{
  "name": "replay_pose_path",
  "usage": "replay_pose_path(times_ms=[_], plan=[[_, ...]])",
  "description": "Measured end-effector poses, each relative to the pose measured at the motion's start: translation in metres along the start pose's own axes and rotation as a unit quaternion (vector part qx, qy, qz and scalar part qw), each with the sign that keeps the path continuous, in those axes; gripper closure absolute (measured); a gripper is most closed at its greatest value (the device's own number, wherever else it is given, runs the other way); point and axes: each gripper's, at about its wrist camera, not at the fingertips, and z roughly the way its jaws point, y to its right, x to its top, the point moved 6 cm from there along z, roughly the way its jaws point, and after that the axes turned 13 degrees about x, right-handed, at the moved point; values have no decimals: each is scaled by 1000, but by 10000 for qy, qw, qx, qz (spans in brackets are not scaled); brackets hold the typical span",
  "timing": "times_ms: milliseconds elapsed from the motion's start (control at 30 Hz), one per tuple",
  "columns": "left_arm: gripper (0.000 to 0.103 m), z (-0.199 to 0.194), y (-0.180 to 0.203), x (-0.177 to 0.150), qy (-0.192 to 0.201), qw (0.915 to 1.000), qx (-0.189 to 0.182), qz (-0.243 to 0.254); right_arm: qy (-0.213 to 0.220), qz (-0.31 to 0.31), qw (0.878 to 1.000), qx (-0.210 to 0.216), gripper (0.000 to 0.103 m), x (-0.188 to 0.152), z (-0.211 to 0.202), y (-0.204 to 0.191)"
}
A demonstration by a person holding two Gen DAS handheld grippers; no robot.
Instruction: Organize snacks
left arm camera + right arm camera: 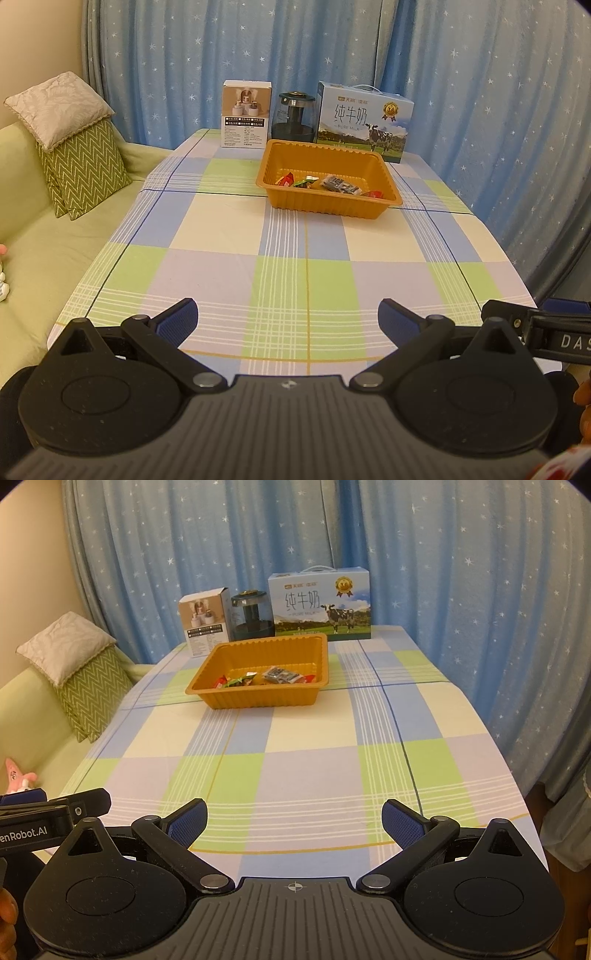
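An orange plastic tray [325, 210] stands on the checked tablecloth toward the far end of the table; it also shows in the right wrist view [258, 699]. Several wrapped snacks [338, 184] lie inside it, red, green and grey packets [280, 675]. My left gripper [288, 319] is open and empty, held over the near edge of the table, far from the tray. My right gripper [294, 818] is open and empty, beside the left one at the near edge. Each gripper's body shows at the edge of the other's view.
Behind the tray stand a white product box [245, 114], a dark glass kettle [294, 116] and a blue milk carton box [364, 120]. A green sofa with cushions [79, 173] runs along the table's left side. Blue star curtains hang behind and to the right.
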Motion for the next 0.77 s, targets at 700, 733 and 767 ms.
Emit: replay_pose_path(times_ms=[700, 733, 767], plan=[[0, 2, 1, -2, -10, 10000, -61, -50, -3, 3, 10000, 1, 3, 0, 1, 1], [0, 2, 1, -2, -6, 10000, -70, -52, -2, 2, 10000, 2, 3, -1, 1, 1], [0, 2, 1, -1, -6, 10000, -74, -53, 0, 5, 10000, 1, 3, -1, 1, 1]])
